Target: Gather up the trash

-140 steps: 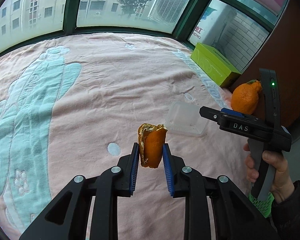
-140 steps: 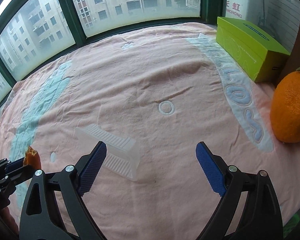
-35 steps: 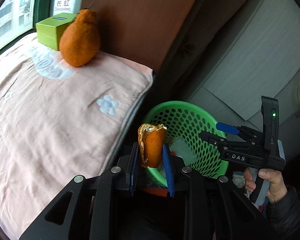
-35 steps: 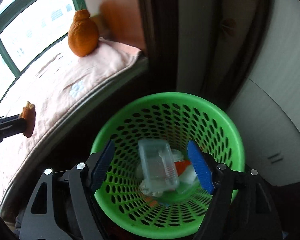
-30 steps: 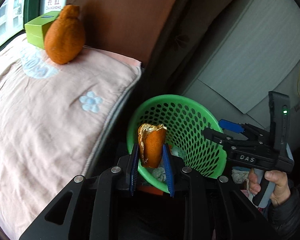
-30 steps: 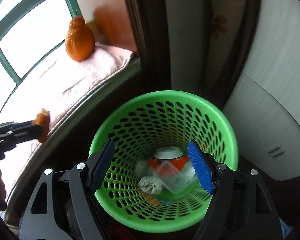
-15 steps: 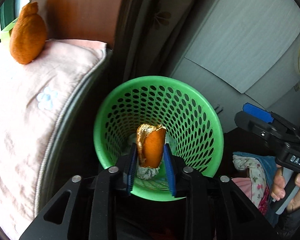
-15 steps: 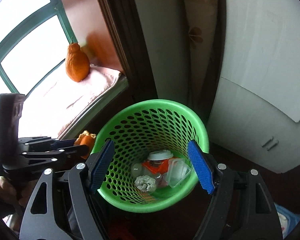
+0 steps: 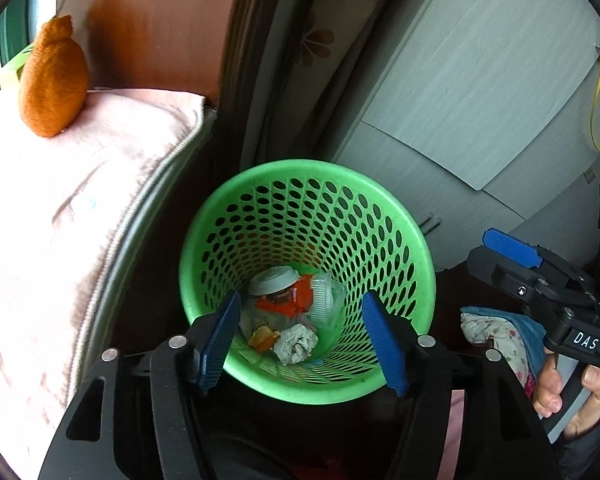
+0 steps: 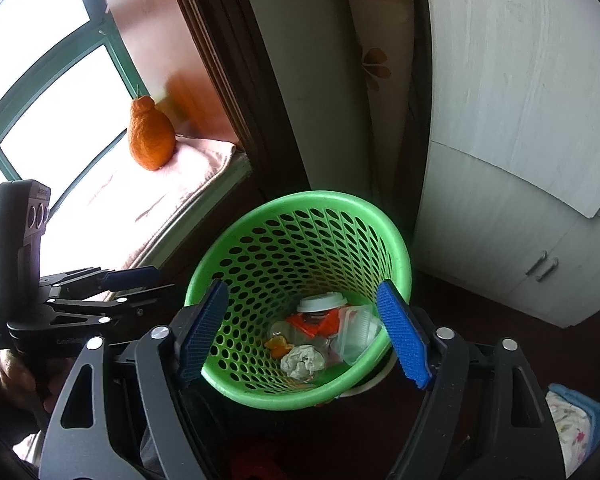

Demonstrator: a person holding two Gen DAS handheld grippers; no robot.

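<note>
Two grippers, left [image 9: 302, 338] and right [image 10: 302, 338], both spread empty; one peel [image 9: 263, 336] in one basket [image 9: 380, 200].

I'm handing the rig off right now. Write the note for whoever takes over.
Left tool: open, empty, above the green basket.
Right tool: open, empty, also above the basket.
In the basket: orange peel, clear plastic container, crumpled paper, white lid, orange wrapper.
Done: peel and container are binned.
Left: the whole orange fruit sits on the pink blanket; no trash shows there, though most of the blanket is out of view.
</note>
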